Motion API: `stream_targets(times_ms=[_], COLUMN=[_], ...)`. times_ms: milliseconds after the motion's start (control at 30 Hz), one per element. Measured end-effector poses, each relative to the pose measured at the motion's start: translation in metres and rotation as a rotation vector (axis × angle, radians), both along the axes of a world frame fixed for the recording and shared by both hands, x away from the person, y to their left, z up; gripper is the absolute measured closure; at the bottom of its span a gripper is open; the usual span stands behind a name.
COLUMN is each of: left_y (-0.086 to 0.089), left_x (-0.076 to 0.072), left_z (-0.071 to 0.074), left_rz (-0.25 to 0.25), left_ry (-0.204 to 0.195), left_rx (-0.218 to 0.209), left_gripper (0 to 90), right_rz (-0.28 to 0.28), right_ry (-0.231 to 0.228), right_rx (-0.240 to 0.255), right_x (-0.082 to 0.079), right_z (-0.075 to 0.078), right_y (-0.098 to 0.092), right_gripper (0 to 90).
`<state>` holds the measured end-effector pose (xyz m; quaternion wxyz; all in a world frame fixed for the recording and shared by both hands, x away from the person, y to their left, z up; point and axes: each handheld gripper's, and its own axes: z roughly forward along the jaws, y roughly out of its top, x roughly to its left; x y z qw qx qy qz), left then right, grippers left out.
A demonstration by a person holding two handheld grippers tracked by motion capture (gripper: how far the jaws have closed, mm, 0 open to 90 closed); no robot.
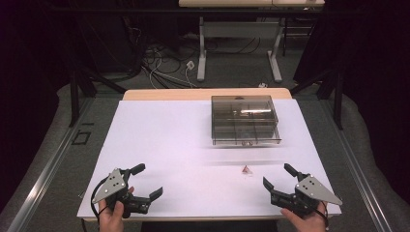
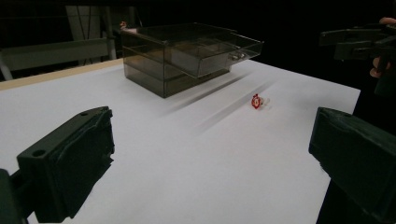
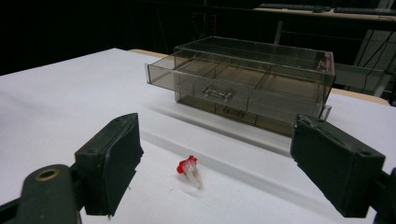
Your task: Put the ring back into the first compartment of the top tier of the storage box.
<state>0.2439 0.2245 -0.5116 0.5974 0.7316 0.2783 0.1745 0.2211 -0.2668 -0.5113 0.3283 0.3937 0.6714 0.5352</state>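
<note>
**Both grippers wide, small red piece loose on the table**

Left gripper (image 1: pixel 148 182) held low at the near left corner of the white table (image 1: pixel 159 140), jaws spread wide, nothing between. Right gripper (image 1: pixel 277 176) at the near right, likewise wide and empty. Small red-and-white piece (image 3: pixel 188 170) lying on the table just ahead of the right gripper, untouched. Smoky clear drawer box (image 1: pixel 244 119) farther back, upper drawer (image 3: pixel 205 84) pulled partly out.

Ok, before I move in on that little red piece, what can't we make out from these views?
- Small red piece: too small in the high view, blurred in both gripper views; its kind is unclear.
- Clear drawer box: tinted walls and glare hide any contents.
- Right gripper: right gripper view's bottom edge cuts off its jaws.
</note>
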Motion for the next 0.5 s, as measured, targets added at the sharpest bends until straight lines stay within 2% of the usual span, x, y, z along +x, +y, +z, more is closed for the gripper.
stream_targets(times_ms=[100,200,500], left_y=[-0.001,-0.001,0.000], left_x=[0.000,0.000,-0.001], left_z=[-0.001,-0.001,-0.001], left_rz=[-0.004,-0.007,-0.010], left_ry=[0.003,0.005,0.013], left_rx=[0.010,0.019,0.026], left_gripper=[0.2,0.2,0.2], right_rz=[0.006,0.046,0.050], right_ry=[0.006,0.023,0.062], right_rx=[-0.009,-0.005,-0.012], right_x=[0.003,0.006,0.011], right_z=[-0.002,-0.005,-0.007], right_y=[0.001,0.003,0.012], right_gripper=[16.4,22.0,24.8])
